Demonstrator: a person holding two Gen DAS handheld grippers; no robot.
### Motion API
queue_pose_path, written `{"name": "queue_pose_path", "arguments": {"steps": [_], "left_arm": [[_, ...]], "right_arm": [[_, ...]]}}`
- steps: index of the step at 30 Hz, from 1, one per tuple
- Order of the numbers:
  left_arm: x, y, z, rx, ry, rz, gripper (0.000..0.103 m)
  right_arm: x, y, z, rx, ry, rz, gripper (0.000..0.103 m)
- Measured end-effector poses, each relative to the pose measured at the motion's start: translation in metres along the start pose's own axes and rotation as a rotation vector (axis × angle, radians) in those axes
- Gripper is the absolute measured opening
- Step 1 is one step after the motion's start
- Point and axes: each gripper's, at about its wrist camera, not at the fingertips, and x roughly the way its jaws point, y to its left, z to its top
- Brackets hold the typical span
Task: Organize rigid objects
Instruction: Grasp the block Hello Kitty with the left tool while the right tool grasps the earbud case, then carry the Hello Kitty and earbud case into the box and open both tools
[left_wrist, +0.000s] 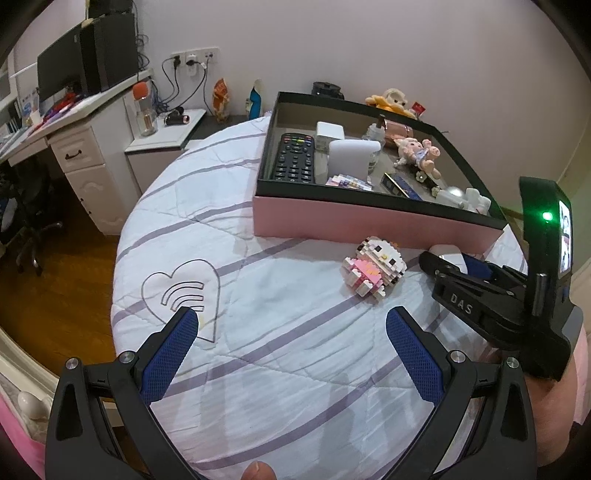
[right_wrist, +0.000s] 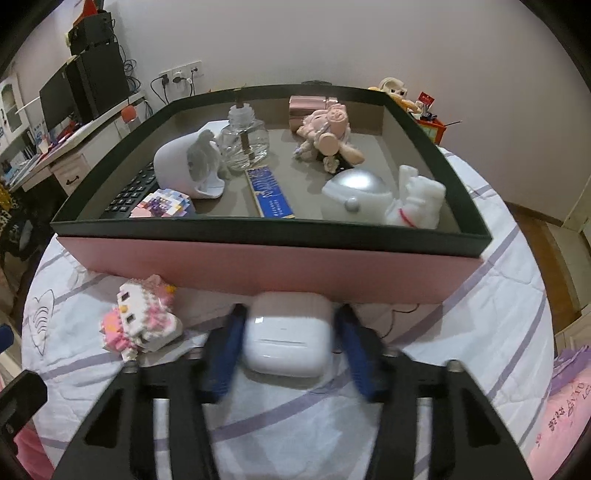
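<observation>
A pink box with a black rim (left_wrist: 369, 218) (right_wrist: 258, 266) sits on the striped bed cover. It holds a remote (left_wrist: 294, 157), a white astronaut figure (right_wrist: 380, 199), a pink doll (right_wrist: 328, 129), a glass bottle (right_wrist: 243, 142) and other items. A pink-and-white brick cat figure (left_wrist: 373, 269) (right_wrist: 142, 315) lies in front of the box. My right gripper (right_wrist: 288, 332) (left_wrist: 448, 264) has its blue pads against both sides of a white earbud case (right_wrist: 286, 334) on the bed, against the box's front wall. My left gripper (left_wrist: 291, 328) is open and empty, above the bed, short of the cat figure.
A white desk (left_wrist: 81, 122) with monitors stands to the left, with a bedside table (left_wrist: 166, 133) and a bottle beside it. Wood floor shows left of the bed. Plush toys (left_wrist: 391, 99) sit behind the box. A pink cloth (right_wrist: 565, 406) lies at the right.
</observation>
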Motion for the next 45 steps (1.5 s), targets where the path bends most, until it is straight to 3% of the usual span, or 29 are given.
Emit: {"name": "queue_pose_path", "arguments": {"steps": [12,20,23,24,28,37,45], "left_arm": [[0.028,-0.042,0.012,0.063,0.003,-0.050,0.103],[0.084,-0.063,0.024,0.124,0.063,0.021,0.103],[0.087,-0.068,0.025,0.147,0.043,0.034,0.102],[0.086,-0.067,0.026,0.139,0.043,0.024,0.100],[0.077,-0.058,0.028,0.125,0.018,0.014,0.059],[0.058,-0.041,0.018,0.083,0.023,-0.054,0.059],[0.009,-0.025,0.026,0.064,-0.029,-0.074,0.059]], "right_arm": [[-0.020,-0.032,-0.016,0.039,-0.010,0.085,0.045],[-0.025,-0.052,-0.020,0.081,-0.012,0.094,0.045],[-0.025,-0.058,-0.019,0.089,-0.012,0.096,0.045],[-0.024,-0.059,-0.018,0.090,-0.011,0.097,0.045],[-0.024,-0.062,-0.016,0.092,-0.012,0.101,0.045],[-0.029,-0.059,-0.015,0.084,-0.018,0.114,0.045],[-0.054,-0.052,-0.001,0.058,-0.057,0.161,0.045]]}}
